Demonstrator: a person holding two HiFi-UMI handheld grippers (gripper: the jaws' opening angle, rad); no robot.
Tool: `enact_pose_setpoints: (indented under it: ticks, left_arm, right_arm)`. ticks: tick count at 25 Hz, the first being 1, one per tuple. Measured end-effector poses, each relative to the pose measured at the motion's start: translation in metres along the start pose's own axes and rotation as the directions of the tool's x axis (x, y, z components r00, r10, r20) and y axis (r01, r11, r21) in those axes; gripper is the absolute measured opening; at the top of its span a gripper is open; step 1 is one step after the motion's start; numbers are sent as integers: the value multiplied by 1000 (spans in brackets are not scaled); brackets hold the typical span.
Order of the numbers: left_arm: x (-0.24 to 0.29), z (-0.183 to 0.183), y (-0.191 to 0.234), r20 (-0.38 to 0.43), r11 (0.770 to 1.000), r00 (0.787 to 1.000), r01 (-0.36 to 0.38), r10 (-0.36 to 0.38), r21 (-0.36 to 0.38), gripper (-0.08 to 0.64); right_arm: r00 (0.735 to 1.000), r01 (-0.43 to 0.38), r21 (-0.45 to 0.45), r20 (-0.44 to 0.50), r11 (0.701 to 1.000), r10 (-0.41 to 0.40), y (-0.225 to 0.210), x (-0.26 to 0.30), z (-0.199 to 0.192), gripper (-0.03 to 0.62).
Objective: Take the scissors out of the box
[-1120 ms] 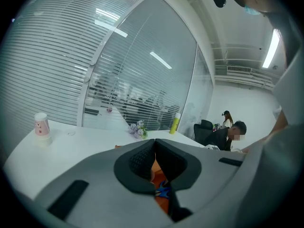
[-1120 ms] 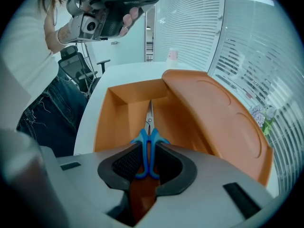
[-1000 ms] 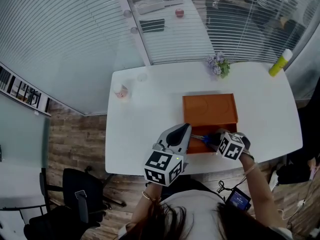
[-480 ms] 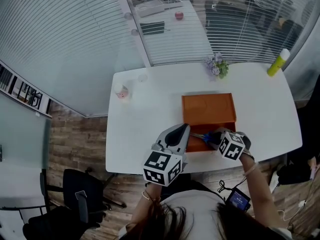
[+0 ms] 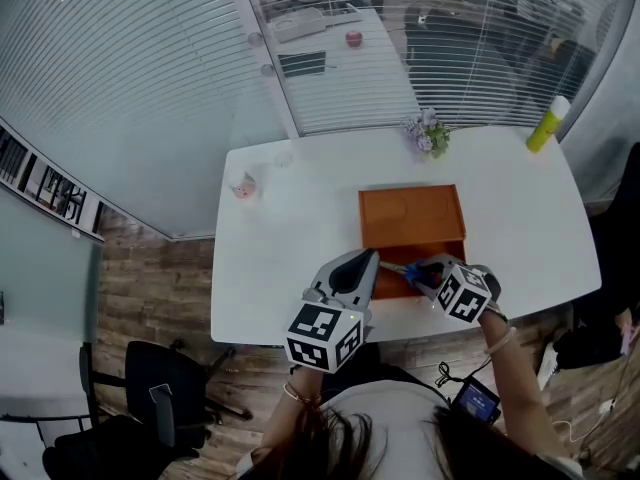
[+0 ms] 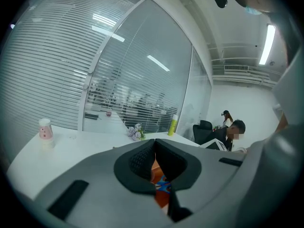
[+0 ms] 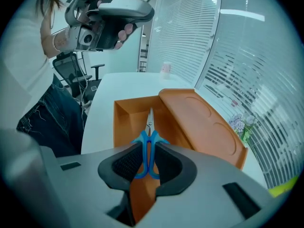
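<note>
A white table (image 5: 290,258) carries an orange box (image 7: 124,127) by its near edge, hinged lid (image 5: 412,216) thrown open toward the far side. The left gripper (image 5: 360,263) hovers at the box's left end, jaws drawn together on nothing. The right gripper (image 5: 428,271) pinches the blue handles of the scissors (image 7: 147,141), blades pointing out over the open box.
</note>
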State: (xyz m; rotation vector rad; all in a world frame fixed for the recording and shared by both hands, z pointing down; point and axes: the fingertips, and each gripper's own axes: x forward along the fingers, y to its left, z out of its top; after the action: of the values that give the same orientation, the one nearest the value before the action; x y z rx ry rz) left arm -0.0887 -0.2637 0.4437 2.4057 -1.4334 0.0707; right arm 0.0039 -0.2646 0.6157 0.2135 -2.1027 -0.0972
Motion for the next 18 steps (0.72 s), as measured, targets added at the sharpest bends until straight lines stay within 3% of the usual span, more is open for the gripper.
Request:
enact_pose_setpoints:
  ticks: [18]
  left_arm:
    - [-18, 5, -19, 27, 1000, 1000, -17, 16, 22, 20]
  right_arm:
    - [982, 122, 155, 128, 980, -142, 3, -38, 5, 110]
